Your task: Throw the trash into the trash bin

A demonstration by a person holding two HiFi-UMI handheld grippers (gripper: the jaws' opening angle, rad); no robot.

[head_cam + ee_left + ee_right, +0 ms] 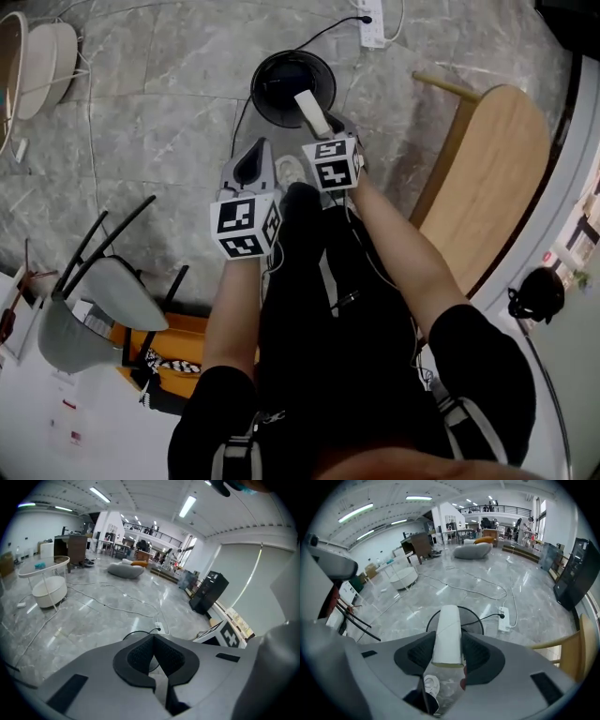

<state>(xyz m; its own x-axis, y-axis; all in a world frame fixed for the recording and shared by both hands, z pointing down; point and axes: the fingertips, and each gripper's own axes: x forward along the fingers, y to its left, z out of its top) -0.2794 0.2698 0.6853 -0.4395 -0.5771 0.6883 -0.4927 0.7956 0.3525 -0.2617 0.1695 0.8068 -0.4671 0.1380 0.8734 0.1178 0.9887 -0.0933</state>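
A round black trash bin point(292, 89) stands on the grey marble floor ahead of the person's feet. My right gripper point(320, 127) is shut on a white cardboard tube point(311, 112), which pokes out over the bin's near rim. In the right gripper view the tube point(447, 634) sits upright between the two dark pads of the right gripper point(447, 645), with the bin point(474, 616) behind it. My left gripper point(253, 155) hangs just left of the right one, short of the bin. Its jaws meet at the tips with nothing in them point(153, 639).
A black cable runs from the bin to a white power strip point(372, 22). To the right stands a wooden table point(497, 178). A grey chair point(94, 314) is at the lower left, a white round side table point(42, 56) at the upper left. A white shoe point(291, 172) shows below the grippers.
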